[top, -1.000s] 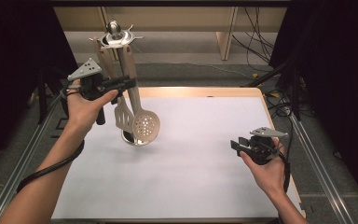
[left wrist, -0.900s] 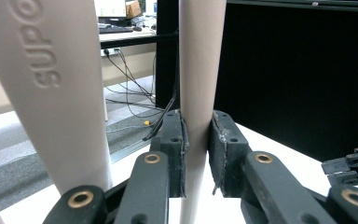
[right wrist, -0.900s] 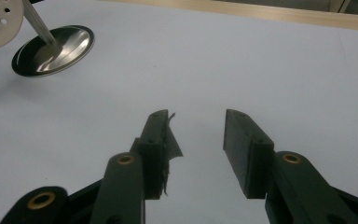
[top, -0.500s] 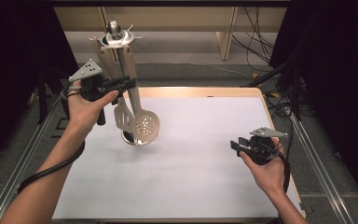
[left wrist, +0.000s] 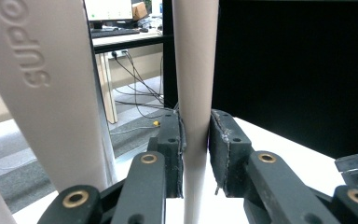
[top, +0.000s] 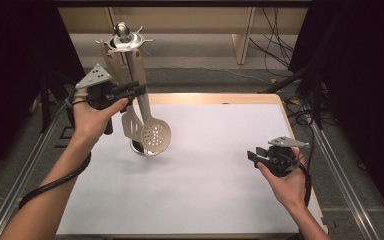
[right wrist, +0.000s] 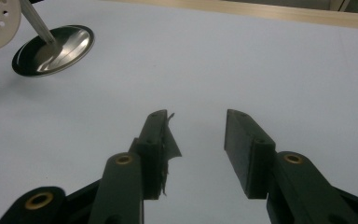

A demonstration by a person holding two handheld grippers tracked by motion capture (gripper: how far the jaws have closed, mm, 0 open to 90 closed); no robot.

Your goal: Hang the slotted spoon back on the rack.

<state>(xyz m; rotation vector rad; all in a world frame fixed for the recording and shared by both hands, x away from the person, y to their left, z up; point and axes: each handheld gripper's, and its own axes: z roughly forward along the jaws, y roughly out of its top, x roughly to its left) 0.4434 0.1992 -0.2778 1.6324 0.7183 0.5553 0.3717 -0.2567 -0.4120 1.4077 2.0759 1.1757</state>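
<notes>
At the desk's (top: pixel 220 200) far left corner, the left gripper (top: pixel 130 92) has its fingers (left wrist: pixel 170 149) around the pale handle of a skimmer (top: pixel 152 136) hanging from a metal utensil stand (top: pixel 122 40); they have just been easing apart, the handle between them, one pad touching it. A slotted turner (top: pixel 129 122) hangs beside. Near the right edge, the right gripper (top: pixel 254 156) hovers, fingers apart and empty.
</notes>
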